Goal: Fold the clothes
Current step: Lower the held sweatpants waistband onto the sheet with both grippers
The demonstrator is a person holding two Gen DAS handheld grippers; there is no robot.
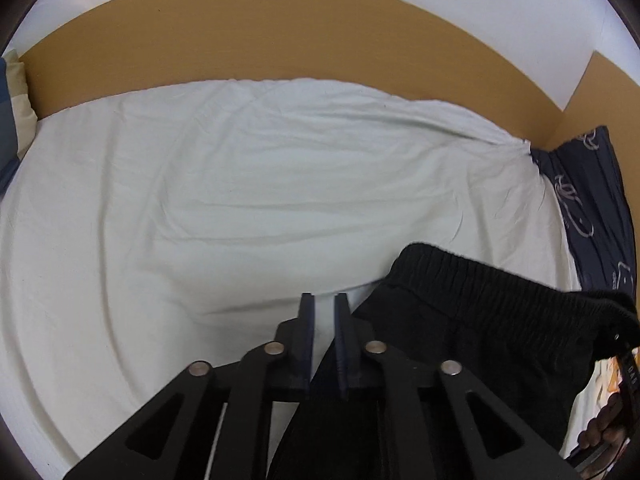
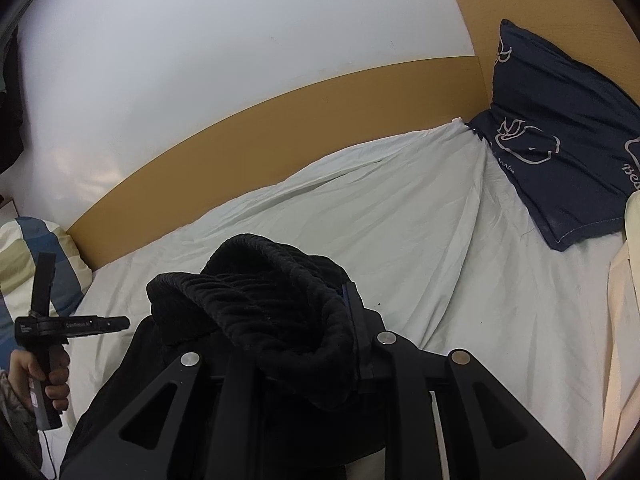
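The right gripper (image 2: 316, 300) grips the black ribbed-waistband trousers (image 2: 276, 304). The left gripper (image 1: 324, 304) is slightly open, empty, trousers at 3 o'clock on the white bedsheet (image 1: 200, 200).

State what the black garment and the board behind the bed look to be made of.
Black garment: soft ribbed knit, probably cotton or fleece; matte, with a gathered elastic waistband.
Board: smooth tan wood laminate, likely; flat, even colour, faint grain.

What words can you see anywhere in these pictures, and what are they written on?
"Bes", cut off at the picture's edge: pale script on the dark blue pillow.
A smaller pale script line near the flower drawing on that pillow: too blurred to read.
White lettering on the left gripper's bar: too small and blurred to read.
A tiny label on the same bar's end: unreadable.
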